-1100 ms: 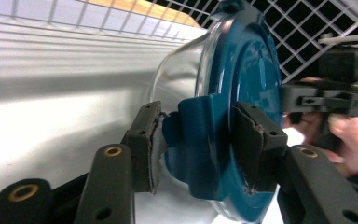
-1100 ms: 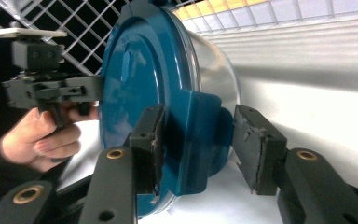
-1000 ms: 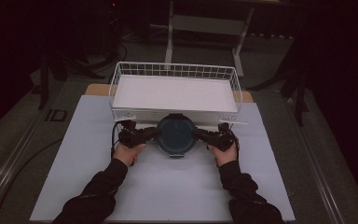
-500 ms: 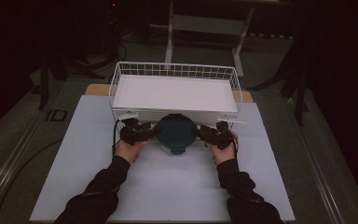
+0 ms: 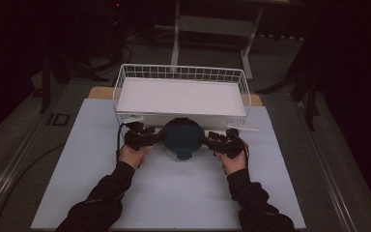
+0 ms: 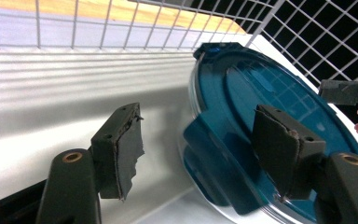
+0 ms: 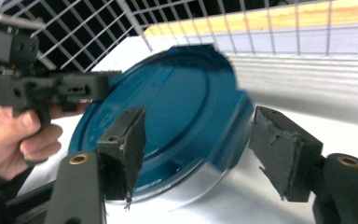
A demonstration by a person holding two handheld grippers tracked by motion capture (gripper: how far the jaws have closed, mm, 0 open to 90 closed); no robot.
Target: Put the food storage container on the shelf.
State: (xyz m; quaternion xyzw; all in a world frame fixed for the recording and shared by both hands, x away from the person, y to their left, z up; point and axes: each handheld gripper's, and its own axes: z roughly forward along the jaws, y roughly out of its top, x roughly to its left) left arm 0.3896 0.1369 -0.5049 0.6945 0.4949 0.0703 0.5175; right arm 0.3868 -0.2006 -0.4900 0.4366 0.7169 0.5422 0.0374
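The bench (image 5: 174, 193), covered with a pale sheet, fills the lower half of the high view, and the person's two dark-sleeved forearms come onto it from the near edge. At its far side stands a white wire basket (image 5: 125, 77) with a flat white liner inside. Just in front of the basket's near wall, tipped up on edge and leaning toward it, sits a round teal lid (image 5: 182, 137) with a clear rim; in the left gripper view the teal lid (image 6: 279, 107) rests with its lower edge on the white surface and its top against the grid wall, and a tab sticks out at its upper edge. The left gripper (image 5: 150, 137) is at the lid's left side and the right gripper (image 5: 211, 140) at its right, each held level in one hand. The left gripper's (image 6: 200, 154) jaws have just been opening: the fingers (image 6: 121, 144) stand wide, with the lid's edge between them but no pad pressing on it. The right gripper's (image 7: 200, 149) jaws have likewise just been opening; its fingers (image 7: 279, 154) are spread wide around the teal lid's (image 7: 168, 107) rim, clear of it on both sides.
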